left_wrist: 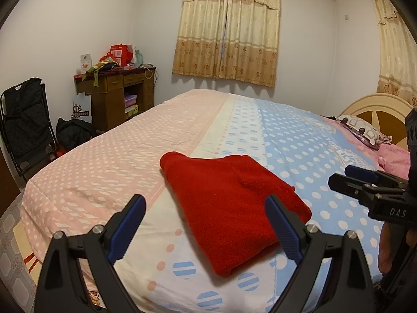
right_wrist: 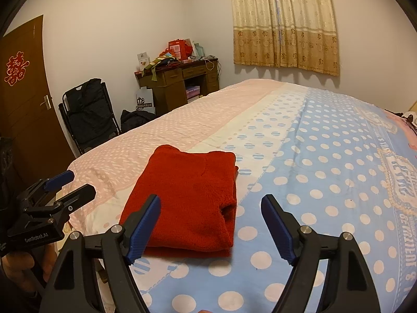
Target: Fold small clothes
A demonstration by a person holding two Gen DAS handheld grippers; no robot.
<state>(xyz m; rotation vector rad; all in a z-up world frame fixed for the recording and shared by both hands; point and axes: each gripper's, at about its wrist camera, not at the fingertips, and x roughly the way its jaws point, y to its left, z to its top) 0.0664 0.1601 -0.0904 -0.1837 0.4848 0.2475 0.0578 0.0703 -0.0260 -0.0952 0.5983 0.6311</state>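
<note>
A red fleece garment lies folded into a flat rectangle on the bed, near its front edge; it also shows in the right wrist view. My left gripper is open and empty, held just above the garment's near left side. My right gripper is open and empty, held above the garment's near right edge. Each gripper shows in the other's view: the right gripper at the right edge, the left gripper at the left edge.
The bed has a pink, white and blue polka-dot cover. Pillows and a headboard lie at the right. A cluttered wooden desk, a black folding chair and a brown door stand beyond the bed's left side.
</note>
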